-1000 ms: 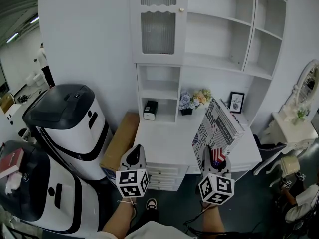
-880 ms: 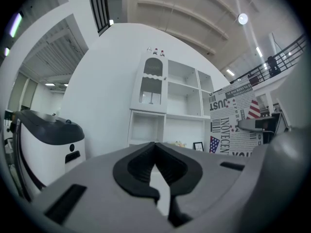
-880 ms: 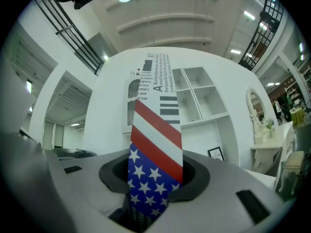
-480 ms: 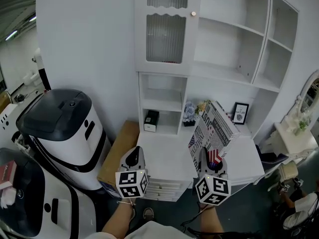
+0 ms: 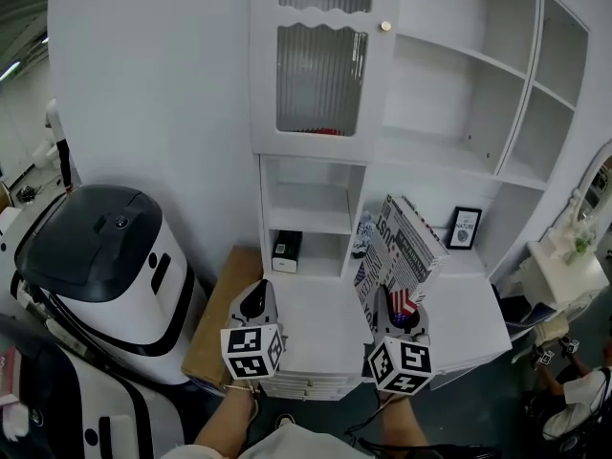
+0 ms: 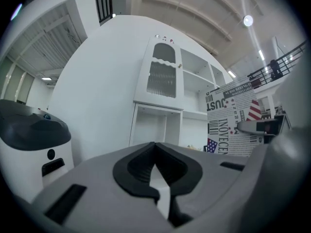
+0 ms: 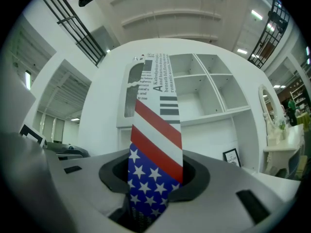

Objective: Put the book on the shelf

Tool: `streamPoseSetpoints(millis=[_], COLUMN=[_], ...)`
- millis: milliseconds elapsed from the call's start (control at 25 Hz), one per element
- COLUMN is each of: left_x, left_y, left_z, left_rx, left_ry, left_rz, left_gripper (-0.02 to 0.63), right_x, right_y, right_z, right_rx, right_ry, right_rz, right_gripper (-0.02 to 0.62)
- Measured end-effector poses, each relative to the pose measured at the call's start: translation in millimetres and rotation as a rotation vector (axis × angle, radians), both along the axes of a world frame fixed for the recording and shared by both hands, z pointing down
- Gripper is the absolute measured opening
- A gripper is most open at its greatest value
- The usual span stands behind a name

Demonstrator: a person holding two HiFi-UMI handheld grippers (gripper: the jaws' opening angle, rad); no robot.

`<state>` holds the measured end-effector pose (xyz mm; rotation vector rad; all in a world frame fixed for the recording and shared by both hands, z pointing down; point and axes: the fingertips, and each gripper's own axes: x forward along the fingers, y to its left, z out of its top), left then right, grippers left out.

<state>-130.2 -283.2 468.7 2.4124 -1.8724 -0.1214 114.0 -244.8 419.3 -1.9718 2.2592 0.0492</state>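
At the far left stands a big white and black machine [image 5: 96, 256], and a flat brown box [image 5: 218, 318] lies between it and the left edge of the counter [image 5: 316, 318]. Just right of that box the left gripper [image 5: 253, 301] hangs over the counter's front left corner, its jaws together with nothing between them. Behind it rises the white shelf unit [image 5: 449, 94], with a ribbed glass door [image 5: 320, 79] at the upper left. Under the door is a narrow column of open cubbies, and a small black and white box [image 5: 285, 252] sits in the lowest one. Further right, the right gripper [image 5: 400, 306] is clamped on the lower end of the book [image 5: 406, 247]. The book has a newspaper-print cover with a stars-and-stripes band. It stands up from the jaws, leaning a little, above the middle of the counter and clear of the shelves. A bunch of flowers [image 5: 364, 229] shows at the counter's back edge, partly behind the book. A framed picture [image 5: 466, 229] stands near the back right corner. At the far right are a small white table [image 5: 564, 273] and an oval mirror [image 5: 598, 175].
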Motion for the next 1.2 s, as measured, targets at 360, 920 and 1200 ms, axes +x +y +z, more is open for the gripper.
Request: streamPoseSetpoints(millis=[360, 920, 1200], left_x=[-8.6, -8.3, 5.3], left_y=[-70.7, -143.7, -155.0], left_z=[6.8, 18.3, 35.4], left_rx=[-0.021, -0.042, -0.083], left_ry=[0.006, 0.0, 0.011], left_rz=[0.023, 0.07, 0.08], left_gripper=[0.002, 0.002, 0.002], right_x=[-7.0, -14.1, 3.8], right_y=[-61.7, -120.2, -118.1], right_z=[5.6, 12.8, -15.1], right_rx=[-0.011, -0.003, 0.037], right_ry=[-0.016, -0.024, -0.003], right_rz=[0.018, 0.055, 0.076], right_gripper=[0.17, 0.17, 0.17])
